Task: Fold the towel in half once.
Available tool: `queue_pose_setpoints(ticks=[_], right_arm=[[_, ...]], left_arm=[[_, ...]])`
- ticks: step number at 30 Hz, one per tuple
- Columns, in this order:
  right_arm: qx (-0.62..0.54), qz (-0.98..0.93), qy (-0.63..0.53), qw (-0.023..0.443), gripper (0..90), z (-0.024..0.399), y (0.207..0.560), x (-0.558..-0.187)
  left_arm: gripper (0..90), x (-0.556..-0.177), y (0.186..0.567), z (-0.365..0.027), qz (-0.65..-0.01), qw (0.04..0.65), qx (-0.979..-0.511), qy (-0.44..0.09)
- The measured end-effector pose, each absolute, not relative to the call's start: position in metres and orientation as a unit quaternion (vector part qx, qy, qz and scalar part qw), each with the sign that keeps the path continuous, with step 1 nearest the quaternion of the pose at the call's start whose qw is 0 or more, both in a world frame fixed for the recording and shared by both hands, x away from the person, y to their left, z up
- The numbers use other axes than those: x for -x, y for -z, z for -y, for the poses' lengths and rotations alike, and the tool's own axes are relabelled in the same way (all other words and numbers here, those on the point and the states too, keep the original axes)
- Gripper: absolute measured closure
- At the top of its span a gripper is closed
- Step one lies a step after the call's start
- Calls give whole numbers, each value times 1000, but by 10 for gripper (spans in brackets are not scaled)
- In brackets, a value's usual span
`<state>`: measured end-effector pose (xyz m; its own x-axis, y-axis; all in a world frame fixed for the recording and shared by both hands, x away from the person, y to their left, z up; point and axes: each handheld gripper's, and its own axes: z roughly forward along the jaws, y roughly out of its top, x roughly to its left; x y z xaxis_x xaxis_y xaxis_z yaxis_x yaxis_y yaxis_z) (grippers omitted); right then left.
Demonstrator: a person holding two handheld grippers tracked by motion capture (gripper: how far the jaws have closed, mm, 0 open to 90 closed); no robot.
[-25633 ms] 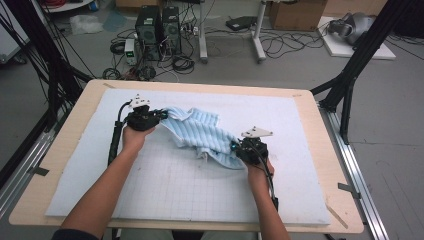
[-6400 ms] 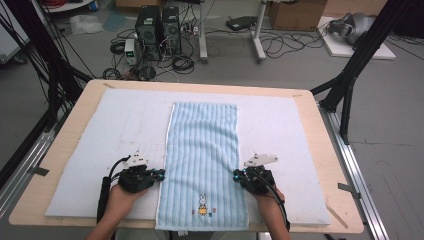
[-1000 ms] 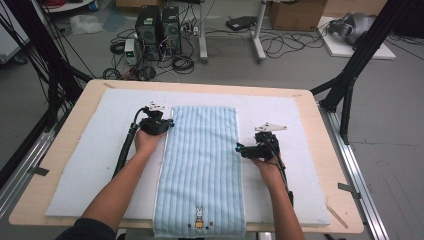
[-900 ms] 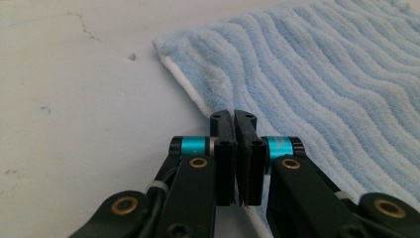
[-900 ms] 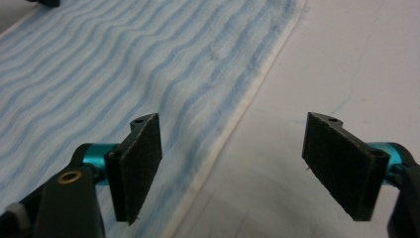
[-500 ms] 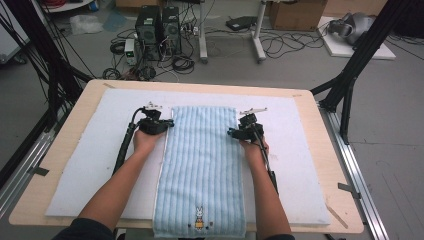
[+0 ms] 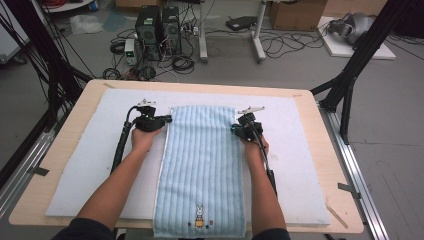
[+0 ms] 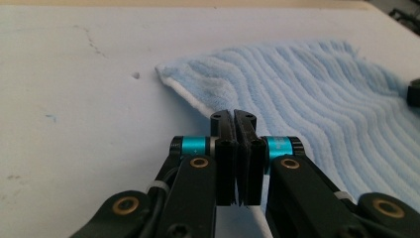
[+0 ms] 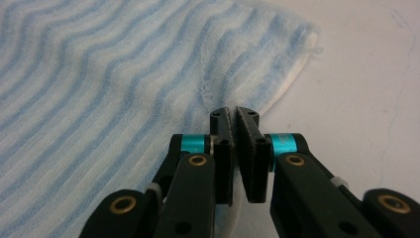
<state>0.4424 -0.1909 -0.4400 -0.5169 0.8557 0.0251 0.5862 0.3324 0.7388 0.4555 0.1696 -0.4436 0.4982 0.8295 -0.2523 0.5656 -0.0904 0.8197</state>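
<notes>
Fingers on both grippers pinch the towel's long edges up near its far end: left gripper [image 7: 164, 120], right gripper [image 7: 236, 128], fluffy pale-blue ribbed towel [image 7: 202, 165] flat on the white padded table [image 7: 90, 165]. Left gripper view: black fingers [image 8: 225, 148] clamped on its white-hemmed edge. Right gripper view: fingers [image 9: 223, 148] having just closed, thin edge between them.

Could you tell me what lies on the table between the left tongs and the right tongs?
In the high view, the striped blue towel spans the whole stretch between the left tongs and the right tongs, each shut on one long edge; nothing else lies there.
</notes>
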Motion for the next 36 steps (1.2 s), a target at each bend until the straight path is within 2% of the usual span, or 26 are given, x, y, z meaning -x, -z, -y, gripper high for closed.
queue_pose_setpoints(ticks=[9,11,15,27,36], right_arm=[[-420,-797,-392,190,855,197,420,-418],[-414,-795,-401,188,855,200,415,-411],[-397,-799,-416,178,855,203,409,-393],[-371,-813,-415,169,854,204,411,-341],[-384,-819,-401,143,854,210,425,-318]], left_arm=[[871,-440,420,-173,-449,502,-729,-121],[870,-430,417,-173,-445,525,-718,-107],[870,-412,416,-176,-433,521,-729,-103],[870,-355,425,-187,-416,545,-723,-91],[869,-329,438,-188,-396,522,-751,-73]])
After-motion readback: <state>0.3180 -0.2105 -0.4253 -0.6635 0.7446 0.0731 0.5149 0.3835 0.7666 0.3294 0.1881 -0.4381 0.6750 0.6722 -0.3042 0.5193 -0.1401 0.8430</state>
